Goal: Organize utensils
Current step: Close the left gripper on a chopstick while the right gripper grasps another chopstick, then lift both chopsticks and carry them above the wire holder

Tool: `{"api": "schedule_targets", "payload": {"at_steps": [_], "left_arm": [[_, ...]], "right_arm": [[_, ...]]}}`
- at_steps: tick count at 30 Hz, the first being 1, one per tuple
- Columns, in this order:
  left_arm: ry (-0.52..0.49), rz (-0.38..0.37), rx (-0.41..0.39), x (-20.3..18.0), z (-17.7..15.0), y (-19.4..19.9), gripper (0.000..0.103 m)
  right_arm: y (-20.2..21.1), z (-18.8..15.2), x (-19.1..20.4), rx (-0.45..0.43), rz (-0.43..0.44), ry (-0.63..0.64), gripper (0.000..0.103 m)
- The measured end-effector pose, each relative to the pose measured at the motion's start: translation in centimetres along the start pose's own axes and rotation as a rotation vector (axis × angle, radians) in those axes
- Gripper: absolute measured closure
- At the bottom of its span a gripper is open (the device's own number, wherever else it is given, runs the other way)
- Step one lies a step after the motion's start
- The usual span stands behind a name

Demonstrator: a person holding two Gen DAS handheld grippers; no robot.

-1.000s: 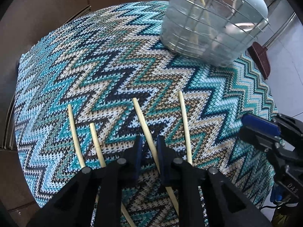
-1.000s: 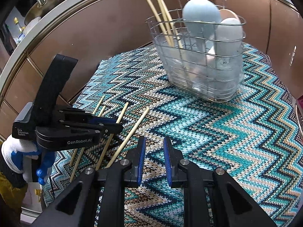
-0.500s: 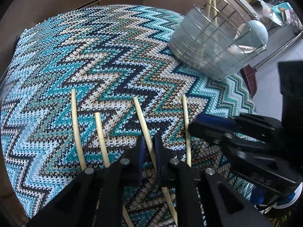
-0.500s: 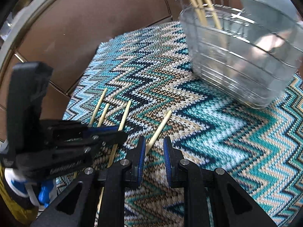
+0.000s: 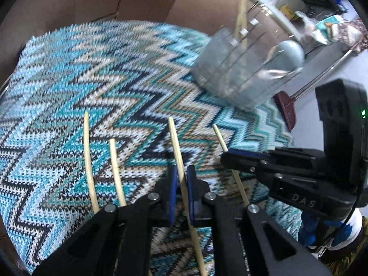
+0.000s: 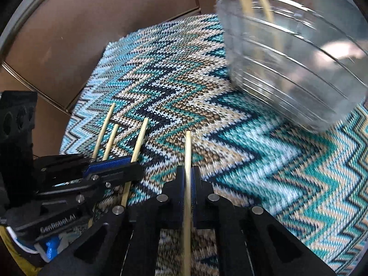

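Observation:
Several pale wooden chopsticks lie side by side on a zigzag knitted mat [image 5: 103,73]. My left gripper [image 5: 181,179] is shut on one chopstick [image 5: 176,142], third from the left in the left wrist view. My right gripper [image 6: 188,177] is shut on the rightmost chopstick [image 6: 188,149]; it shows in the left wrist view as well [image 5: 226,155]. Two more chopsticks [image 5: 88,156] [image 5: 116,168] lie loose to the left. A wire utensil basket [image 5: 239,69] [image 6: 292,69] stands at the far right of the mat, with chopsticks [image 5: 241,7] and a pale blue spoon [image 5: 291,50] in it.
Brown cabinet panels [image 6: 115,23] rise behind the mat. A dark red dustpan-like thing [image 5: 286,108] lies on the floor past the mat's right edge. A cluttered shelf [image 5: 317,11] is in the far background.
Both grippers have dropped lower and closed. The left jaws have narrowed onto the third chopstick. The right gripper has slid left and shut on the rightmost chopstick.

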State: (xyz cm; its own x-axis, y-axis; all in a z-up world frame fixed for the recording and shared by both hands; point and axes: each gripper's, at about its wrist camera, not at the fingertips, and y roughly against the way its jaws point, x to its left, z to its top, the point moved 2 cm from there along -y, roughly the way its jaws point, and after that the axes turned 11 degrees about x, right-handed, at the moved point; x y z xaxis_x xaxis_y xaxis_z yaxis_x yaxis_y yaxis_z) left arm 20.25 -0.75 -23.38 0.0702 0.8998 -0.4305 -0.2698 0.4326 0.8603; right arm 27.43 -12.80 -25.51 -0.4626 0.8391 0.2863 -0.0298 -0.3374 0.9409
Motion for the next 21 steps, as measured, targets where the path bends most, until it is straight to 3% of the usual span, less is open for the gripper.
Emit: {"api": "schedule_targets", "payload": {"at_steps": [4,13,21], "left_arm": [[-0.029,0.005,-0.065,-1.9,-1.0,2.5,0.097],[-0.112,0.053,-0.215,-7.5,-3.3,7.9,0.097],[-0.17,0.157,-0.312,-12.1,-2.9,9.1,0.097]], "right_arm": [[3.2,-2.0,-0.6,-0.078,0.061,0.011,0.098],[11.0,-6.8,0.4,-0.328,0.083,0.109,0.098],[15.3,-8.2,-0.5,-0.477,0.097,0.125,0.098]]}}
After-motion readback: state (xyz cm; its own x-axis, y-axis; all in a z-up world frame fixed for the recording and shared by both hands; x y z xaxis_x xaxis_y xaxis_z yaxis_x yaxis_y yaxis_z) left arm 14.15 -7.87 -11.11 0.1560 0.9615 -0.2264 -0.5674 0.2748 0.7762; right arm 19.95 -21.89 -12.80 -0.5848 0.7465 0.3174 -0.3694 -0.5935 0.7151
